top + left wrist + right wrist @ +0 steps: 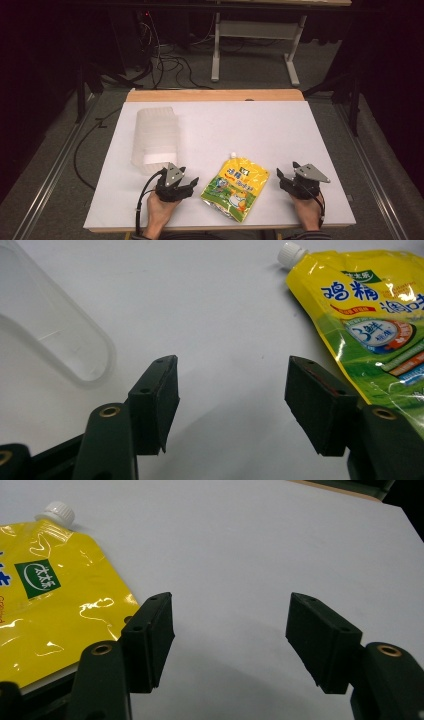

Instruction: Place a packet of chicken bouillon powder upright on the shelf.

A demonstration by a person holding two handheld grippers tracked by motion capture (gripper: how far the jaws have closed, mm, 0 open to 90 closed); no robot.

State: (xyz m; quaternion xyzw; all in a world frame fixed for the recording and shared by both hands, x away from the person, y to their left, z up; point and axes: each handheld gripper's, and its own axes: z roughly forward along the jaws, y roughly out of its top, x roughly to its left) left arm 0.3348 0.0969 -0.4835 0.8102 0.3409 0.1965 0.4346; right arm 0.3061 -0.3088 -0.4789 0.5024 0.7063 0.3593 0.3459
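Black rubber pads of my left claw [232, 407] stand wide apart with nothing between them, only the bare white counter [220, 305] beneath. My right claw [230, 640] is the same: jaws spread wide, holding nothing.

Between my two claws lies the yellow pouch [236, 187], flat on the counter near my edge of it. From the left claw it is just beside the far pad, not touching as far as I can tell; from the right claw its yellow edge reaches close to the near jaw.

I judge the pouch to be soft and floppy, a glossy film that will be slippery and will bend or sag when lifted by one end. It looks filled, so probably it has some weight. The stiff places are the white cap [291, 253] with its spout and the sealed borders; I would take hold at a side border or just below the spout, not on the swollen middle.

Its long axis runs obliquely in the high view, from the bottom seam near me up to the cap, which points away from me and slightly to my left.

Further out on my left lies a clear plastic container [155, 141] on its side, well apart from the pouch.
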